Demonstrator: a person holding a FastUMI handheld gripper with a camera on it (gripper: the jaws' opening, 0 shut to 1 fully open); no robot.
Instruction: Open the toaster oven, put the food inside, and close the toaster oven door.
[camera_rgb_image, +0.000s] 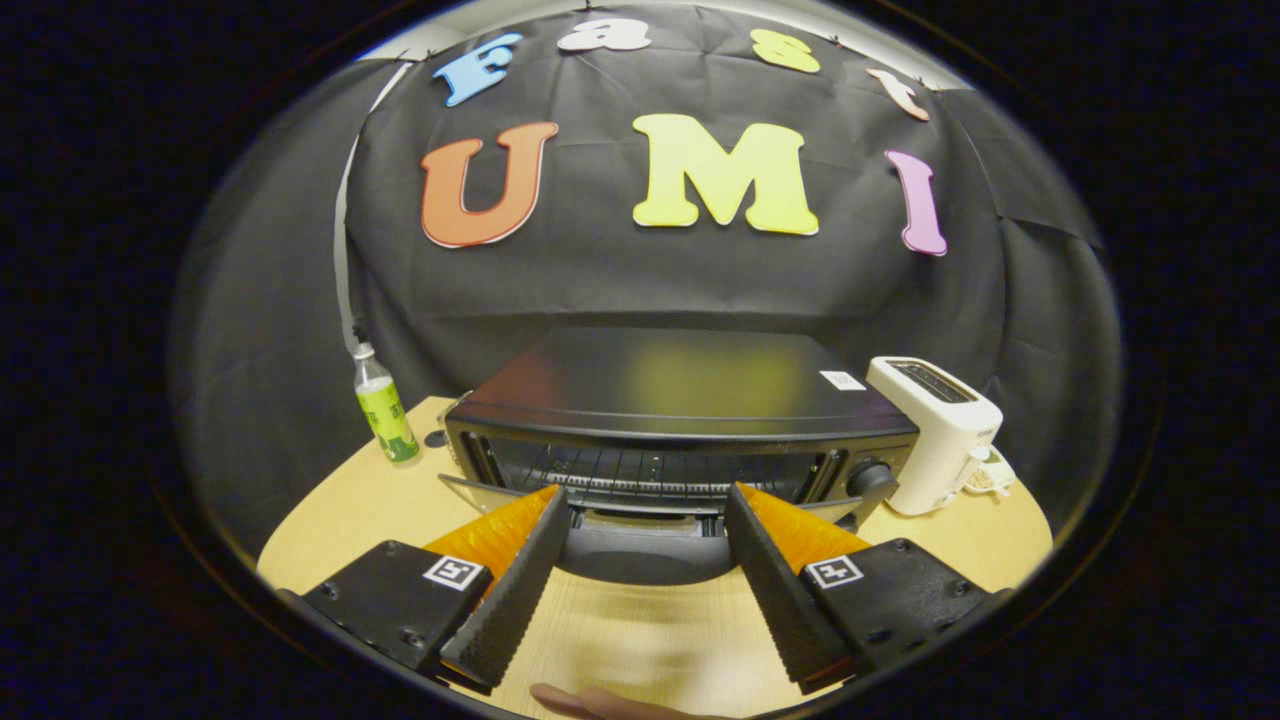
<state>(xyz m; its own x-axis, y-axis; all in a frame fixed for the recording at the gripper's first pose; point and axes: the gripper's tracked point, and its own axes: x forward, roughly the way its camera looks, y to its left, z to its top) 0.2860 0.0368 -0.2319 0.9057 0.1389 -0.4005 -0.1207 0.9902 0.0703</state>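
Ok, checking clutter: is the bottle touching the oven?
Apart. The gripper view shows bare table between bottle and oven. The open tool straddles the oven's lowered door.

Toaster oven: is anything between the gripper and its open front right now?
Nothing visible blocks it. The gripper is open, fingers spread either side of the lowered door of the toaster oven, whose rack lies just beyond. The bottle and white toaster stand off to its sides.
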